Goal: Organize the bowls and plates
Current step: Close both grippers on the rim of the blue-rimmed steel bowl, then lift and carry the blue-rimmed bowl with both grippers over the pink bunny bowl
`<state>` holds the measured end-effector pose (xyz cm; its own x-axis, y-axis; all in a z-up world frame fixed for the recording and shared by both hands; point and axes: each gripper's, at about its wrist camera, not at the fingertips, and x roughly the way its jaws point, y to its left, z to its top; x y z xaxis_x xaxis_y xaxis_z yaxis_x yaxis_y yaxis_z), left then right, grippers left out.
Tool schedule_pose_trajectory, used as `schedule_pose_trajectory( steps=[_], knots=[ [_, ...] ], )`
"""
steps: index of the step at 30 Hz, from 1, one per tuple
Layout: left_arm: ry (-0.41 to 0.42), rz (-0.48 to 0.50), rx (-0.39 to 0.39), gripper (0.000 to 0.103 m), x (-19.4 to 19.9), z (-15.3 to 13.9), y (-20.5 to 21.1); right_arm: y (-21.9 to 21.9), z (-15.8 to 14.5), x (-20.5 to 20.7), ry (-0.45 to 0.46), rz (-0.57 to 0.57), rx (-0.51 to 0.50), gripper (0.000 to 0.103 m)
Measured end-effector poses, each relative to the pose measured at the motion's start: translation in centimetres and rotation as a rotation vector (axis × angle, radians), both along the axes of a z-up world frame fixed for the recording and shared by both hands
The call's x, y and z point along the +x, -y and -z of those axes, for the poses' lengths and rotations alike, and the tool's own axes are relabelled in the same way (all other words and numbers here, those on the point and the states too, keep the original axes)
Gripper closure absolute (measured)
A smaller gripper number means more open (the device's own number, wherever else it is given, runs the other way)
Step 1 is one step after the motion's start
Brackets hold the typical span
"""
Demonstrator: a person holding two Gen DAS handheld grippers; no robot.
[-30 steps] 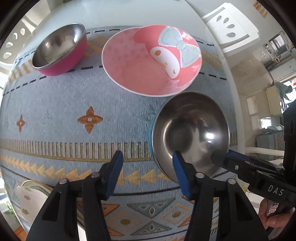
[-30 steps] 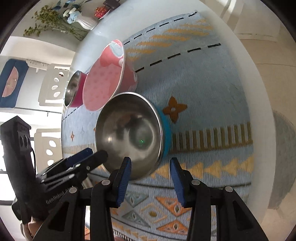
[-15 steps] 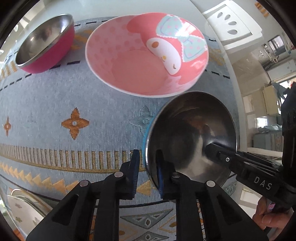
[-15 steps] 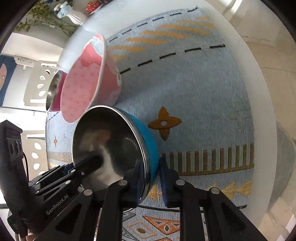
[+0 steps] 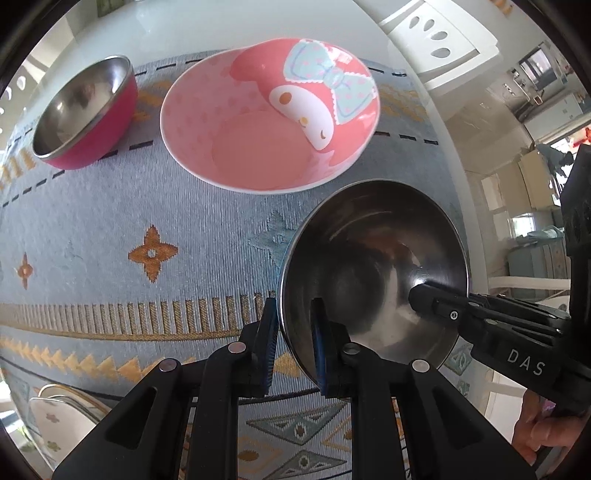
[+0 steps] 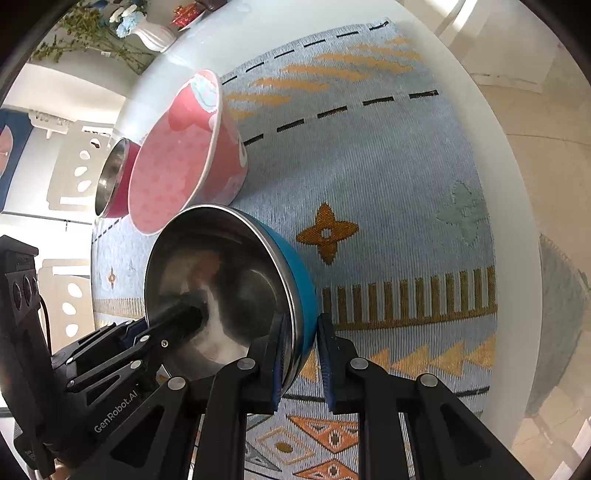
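A steel bowl with a blue outside (image 5: 373,273) sits at the near right of the patterned cloth, and both grippers hold its rim. My left gripper (image 5: 293,317) is shut on the bowl's left rim, one pad inside and one outside. My right gripper (image 6: 301,332) is shut on the opposite rim of the blue bowl (image 6: 221,280) in the same way. Just behind stands a pink cartoon bowl (image 5: 266,125), close to the steel rim. A magenta steel bowl (image 5: 81,114) is at the far left.
The blue woven cloth (image 6: 388,177) covers a round white table (image 6: 517,184), whose edge is close on the right. Stacked plates (image 5: 55,417) peek in at the near left. A vase with flowers (image 6: 151,33) stands at the far edge. White chairs (image 5: 439,33) ring the table.
Both grippers went from open to shut on the blue bowl's rim, one on each side. The bowl now fills more of both views and looks tipped.
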<state>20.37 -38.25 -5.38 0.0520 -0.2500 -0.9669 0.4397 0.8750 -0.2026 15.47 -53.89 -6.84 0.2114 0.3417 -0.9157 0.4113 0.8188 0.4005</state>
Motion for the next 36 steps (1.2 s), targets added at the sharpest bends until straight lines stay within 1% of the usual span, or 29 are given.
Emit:
schedule_pose_trajectory(
  steps=[6,13,19,28,36],
  knots=[
    [0.020,-0.005,-0.003,0.089,0.4,-1.2,-0.3,-0.3,-1.4,-0.6,0.012,-0.003,-0.012,0.087],
    [0.031,-0.027,-0.011,0.089,1.0,-2.3,-1.1,-1.4,-2.8,-0.3,0.021,-0.012,-0.011,0.087],
    [0.042,-0.038,0.002,0.089,1.8,-3.0,-1.4,-1.9,-4.3,0.6,0.042,-0.028,-0.025,0.086],
    [0.066,-0.068,-0.010,0.089,2.9,-4.5,-2.2,-2.1,-6.3,1.5,0.068,-0.051,-0.042,0.086],
    [0.075,-0.100,-0.034,0.089,4.4,-5.4,-3.1,-2.7,-7.5,3.3,0.092,-0.068,-0.057,0.085]
  ],
)
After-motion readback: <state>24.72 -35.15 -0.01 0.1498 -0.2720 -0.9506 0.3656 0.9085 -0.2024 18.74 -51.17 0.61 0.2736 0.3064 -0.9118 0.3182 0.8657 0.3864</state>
